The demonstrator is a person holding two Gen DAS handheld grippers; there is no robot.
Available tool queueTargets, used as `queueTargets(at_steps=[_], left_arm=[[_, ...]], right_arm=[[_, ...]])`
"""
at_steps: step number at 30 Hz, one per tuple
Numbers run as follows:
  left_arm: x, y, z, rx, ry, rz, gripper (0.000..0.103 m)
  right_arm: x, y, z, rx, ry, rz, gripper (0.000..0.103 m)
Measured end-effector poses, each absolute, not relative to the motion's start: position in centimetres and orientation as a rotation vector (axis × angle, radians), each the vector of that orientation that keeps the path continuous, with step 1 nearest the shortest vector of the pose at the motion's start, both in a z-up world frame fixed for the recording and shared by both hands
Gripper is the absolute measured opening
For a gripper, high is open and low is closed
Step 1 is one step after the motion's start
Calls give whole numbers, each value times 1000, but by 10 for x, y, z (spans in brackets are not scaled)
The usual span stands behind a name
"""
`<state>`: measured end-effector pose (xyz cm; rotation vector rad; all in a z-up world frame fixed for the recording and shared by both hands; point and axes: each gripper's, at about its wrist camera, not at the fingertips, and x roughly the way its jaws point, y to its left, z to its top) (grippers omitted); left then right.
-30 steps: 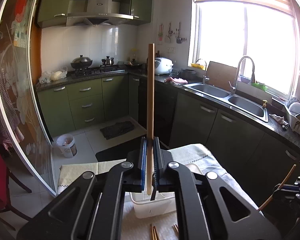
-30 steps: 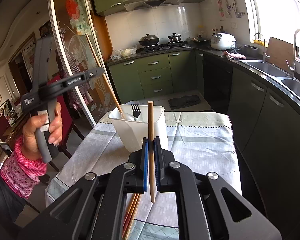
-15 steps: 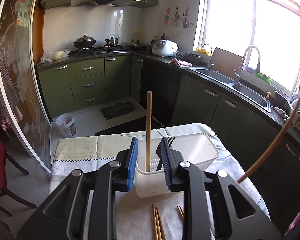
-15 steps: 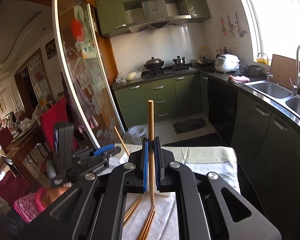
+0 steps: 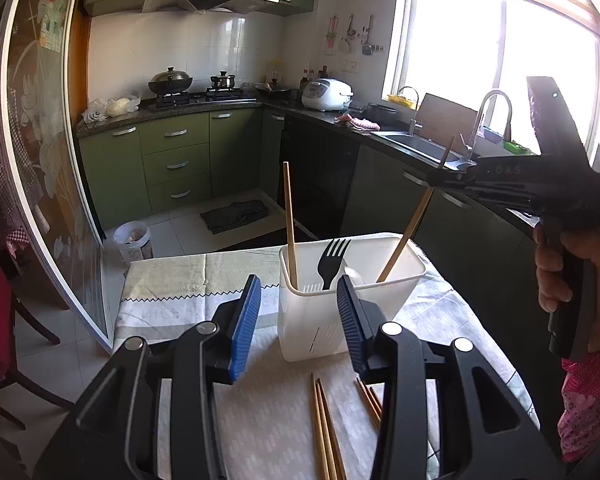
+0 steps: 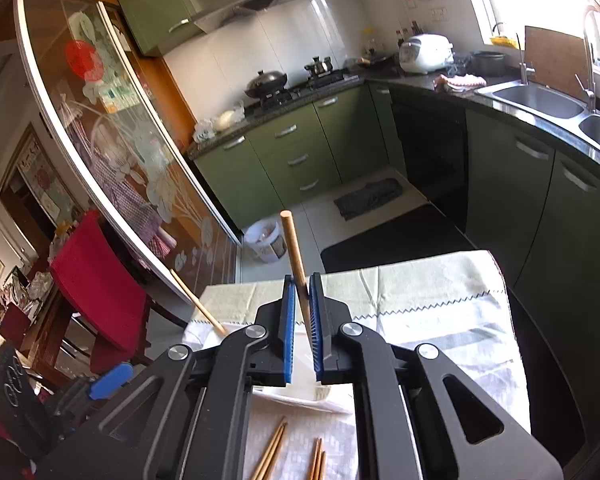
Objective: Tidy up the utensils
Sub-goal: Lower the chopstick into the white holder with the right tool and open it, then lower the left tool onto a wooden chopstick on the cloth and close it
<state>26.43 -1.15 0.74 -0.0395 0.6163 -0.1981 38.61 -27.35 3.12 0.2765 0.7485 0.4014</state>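
Left wrist view
- The left gripper (image 5: 296, 312) hangs with its blue-padded jaws spread wide and nothing between them; the pads sit on either side of the white utensil bin (image 5: 352, 296) without touching it.
- The bin stands upright on the cloth-covered table (image 5: 188, 280), toward the table's far end, with open cloth to its left and a strip of cloth at its near side.
- Inside the bin: one wooden chopstick (image 5: 290, 224) nearly upright at the left wall, a black fork (image 5: 332, 258) with tines up in the middle, and a pale spoon bowl (image 5: 354, 274) just beside the fork.
- A second chopstick (image 5: 410, 232) leans with its lower end inside the bin's right part, its upper part gripped in the right gripper (image 5: 446, 178), which comes in from the right above the bin.
- Loose chopsticks (image 5: 326, 428) lie on the cloth near the bin's near side, in two small groups.

Right wrist view
- The right gripper (image 6: 302, 320) is clenched on the chopstick (image 6: 294, 252), which is tilted slightly left, its round top well above the pads.
- The bin's white rim (image 6: 300, 394) shows only partly below the jaws.
- The other chopstick (image 6: 198, 304) slants at the left.
- Loose chopsticks (image 6: 272, 452) lie on the cloth below; the table's right side (image 6: 440, 304) is open cloth up to its edge.
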Motion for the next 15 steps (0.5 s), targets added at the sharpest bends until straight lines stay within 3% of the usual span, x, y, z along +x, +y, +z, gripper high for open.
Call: queueTargets(at_steps=[5, 10, 15], left_arm=[[262, -17, 4, -35, 642, -206, 40], [261, -23, -8, -35, 712, -216, 50], [258, -29, -44, -37, 845, -227, 50]], right_arm=[[384, -273, 7, 245, 787, 410, 14], [350, -296, 17, 266, 704, 398, 22], [292, -331, 21, 283, 625, 420, 32]])
